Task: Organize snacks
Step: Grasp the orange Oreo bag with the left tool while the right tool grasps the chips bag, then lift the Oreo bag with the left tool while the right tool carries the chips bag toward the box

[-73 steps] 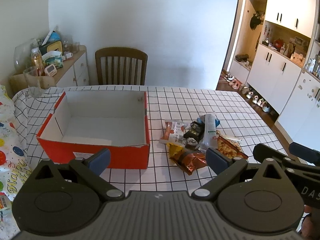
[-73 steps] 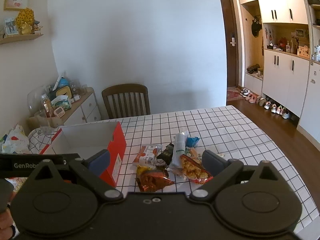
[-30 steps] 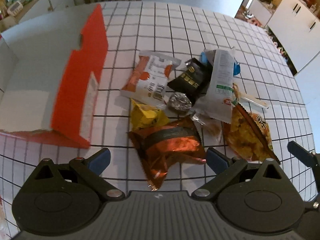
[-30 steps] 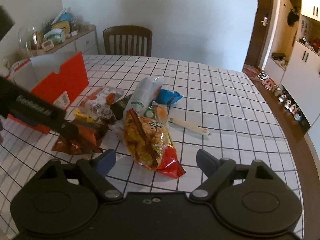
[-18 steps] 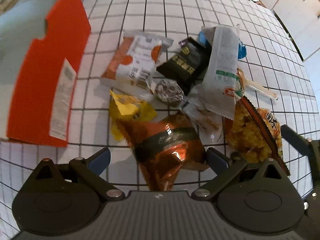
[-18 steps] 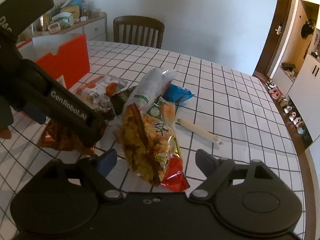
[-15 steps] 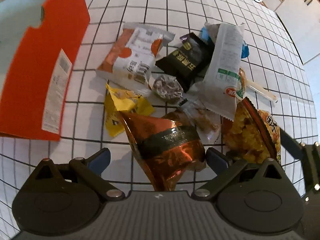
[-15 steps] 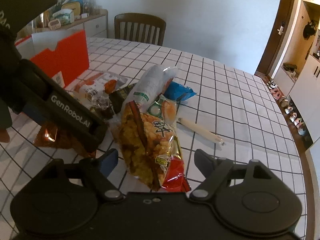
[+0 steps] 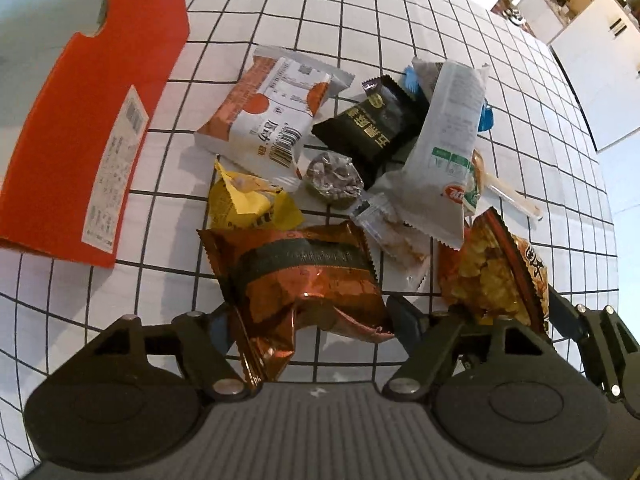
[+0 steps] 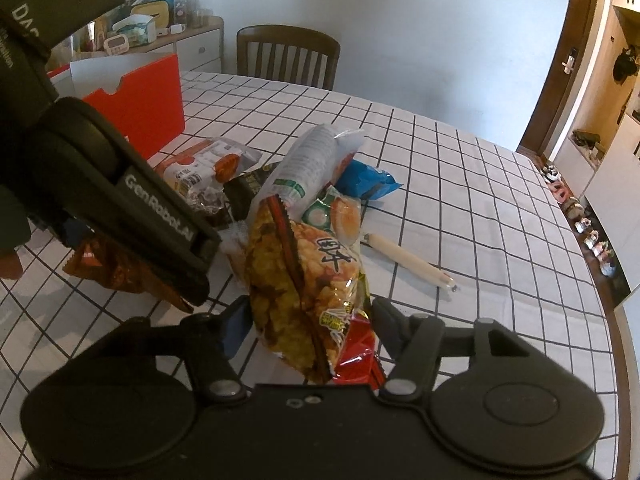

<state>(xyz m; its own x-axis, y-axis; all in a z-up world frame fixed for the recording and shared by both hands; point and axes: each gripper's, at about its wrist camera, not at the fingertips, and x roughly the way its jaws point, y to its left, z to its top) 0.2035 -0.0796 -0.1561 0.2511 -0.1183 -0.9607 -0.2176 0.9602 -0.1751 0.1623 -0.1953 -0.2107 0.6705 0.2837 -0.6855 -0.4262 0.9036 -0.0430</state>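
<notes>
The jaws of the left gripper [image 9: 310,322] have just been closing and now stand on either side of the near end of the copper bag [image 9: 298,276], its crumpled foil filling the gap between them; the blue pads appear to touch its edges, though whether they truly bite cannot be told. The jaws of the right gripper [image 10: 308,320] have likewise been closing, and they flank the lower end of the chips bag [image 10: 308,280], close against its sides. Each bag lies straight ahead of its own gripper, with its long axis running away from the jaws toward the rest of the pile on the counter [image 9: 400,12]. The two bags lie side by side, the copper one on the box side. The red box [image 9: 92,120], where the snacks presumably belong, stands to the left of the pile and just beside it, nearer the left gripper than the right. In the right wrist view the left gripper sits between the chips bag and the box, so the left hand has the shorter and clearer path there, while the right would have to pass over or behind it. The other packets, white [image 9: 444,152], black [image 9: 372,120], yellow [image 9: 248,202] and orange-and-white [image 9: 272,108], lie farther off, beyond both bags.
</notes>
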